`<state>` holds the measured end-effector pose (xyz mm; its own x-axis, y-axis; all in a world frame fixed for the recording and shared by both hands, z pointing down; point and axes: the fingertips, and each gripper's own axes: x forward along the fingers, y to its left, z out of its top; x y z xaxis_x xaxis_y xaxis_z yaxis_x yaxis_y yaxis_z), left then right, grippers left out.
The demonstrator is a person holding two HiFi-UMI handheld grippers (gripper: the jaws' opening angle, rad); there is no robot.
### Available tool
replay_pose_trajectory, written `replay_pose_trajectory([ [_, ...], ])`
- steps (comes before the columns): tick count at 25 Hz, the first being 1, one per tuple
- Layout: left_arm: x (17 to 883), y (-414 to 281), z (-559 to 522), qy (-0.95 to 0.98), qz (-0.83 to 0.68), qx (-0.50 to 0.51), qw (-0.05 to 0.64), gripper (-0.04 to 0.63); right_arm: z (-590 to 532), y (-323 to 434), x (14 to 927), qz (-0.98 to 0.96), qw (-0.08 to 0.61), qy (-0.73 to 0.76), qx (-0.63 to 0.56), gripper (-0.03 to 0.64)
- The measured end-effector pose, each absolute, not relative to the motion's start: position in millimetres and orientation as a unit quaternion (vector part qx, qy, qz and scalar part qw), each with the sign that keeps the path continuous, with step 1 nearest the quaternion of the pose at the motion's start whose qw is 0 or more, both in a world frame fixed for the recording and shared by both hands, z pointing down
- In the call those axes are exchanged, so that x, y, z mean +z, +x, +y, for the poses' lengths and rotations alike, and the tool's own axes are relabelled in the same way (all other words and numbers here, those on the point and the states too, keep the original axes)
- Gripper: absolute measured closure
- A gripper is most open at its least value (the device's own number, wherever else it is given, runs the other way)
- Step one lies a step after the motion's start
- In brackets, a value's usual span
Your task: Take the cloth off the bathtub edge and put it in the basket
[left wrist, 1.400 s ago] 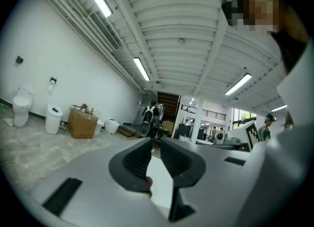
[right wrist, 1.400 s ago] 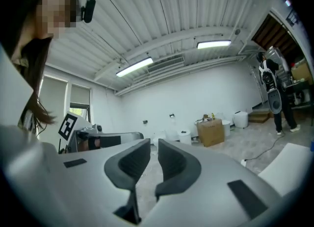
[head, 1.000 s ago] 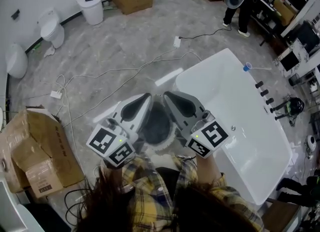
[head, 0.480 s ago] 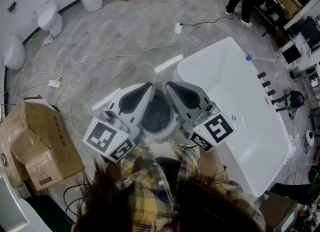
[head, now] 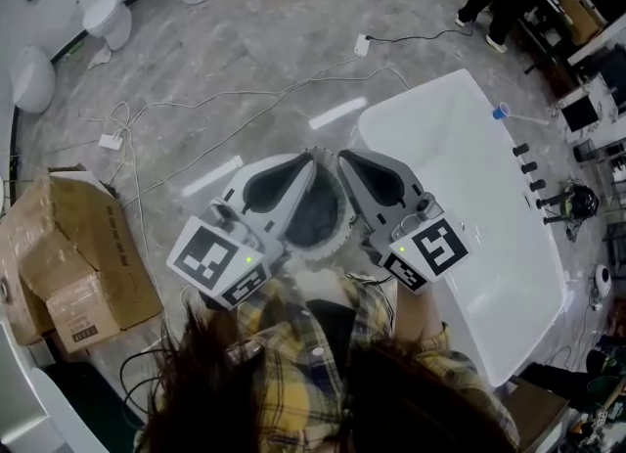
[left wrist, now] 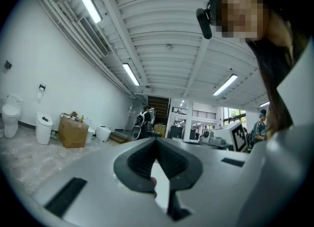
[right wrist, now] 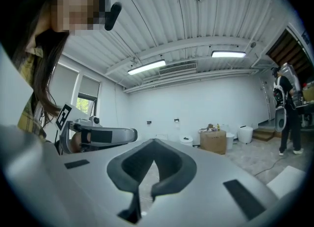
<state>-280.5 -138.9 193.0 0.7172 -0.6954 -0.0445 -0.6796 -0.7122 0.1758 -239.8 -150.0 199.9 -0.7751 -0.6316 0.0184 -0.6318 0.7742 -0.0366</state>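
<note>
Left hand-held gripper (head: 311,157) and right hand-held gripper (head: 341,155): 2 closed, empty, over the basket (head: 333,250). No cloth shows on the bathtub (head: 460,177) (3 o'clock); a blind reach could miss.

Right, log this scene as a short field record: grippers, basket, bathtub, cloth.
left gripper: shut, empty, held level
right gripper: shut, empty, held level
basket: beneath both grippers in the head view, contents unclear
bathtub: just right of the basket
cloth: none seen on the bathtub's visible rim
</note>
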Motion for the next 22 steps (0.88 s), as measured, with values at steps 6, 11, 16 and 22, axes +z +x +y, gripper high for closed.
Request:
replay_pose_trajectory([
  [6, 197, -286, -135, 0.923, -0.373, -0.051, 0.076, 0.578, -146, -248, 203, -0.944, 0.007, 0.329, 0.02, 0.601],
  [11, 200, -287, -130, 0.924, -0.373, -0.048, 0.073, 0.578, -139, -249, 206, -0.943, 0.005, 0.333, 0.024, 0.601],
  [16, 199, -284, -127, 0.925, -0.371, -0.045, 0.068, 0.578, -136, -247, 209, -0.942, 0.01, 0.334, 0.027, 0.601],
  [22, 197, -278, -126, 0.926, -0.369, -0.044, 0.064, 0.578, -134, -241, 213, -0.941, 0.017, 0.337, 0.027, 0.601],
])
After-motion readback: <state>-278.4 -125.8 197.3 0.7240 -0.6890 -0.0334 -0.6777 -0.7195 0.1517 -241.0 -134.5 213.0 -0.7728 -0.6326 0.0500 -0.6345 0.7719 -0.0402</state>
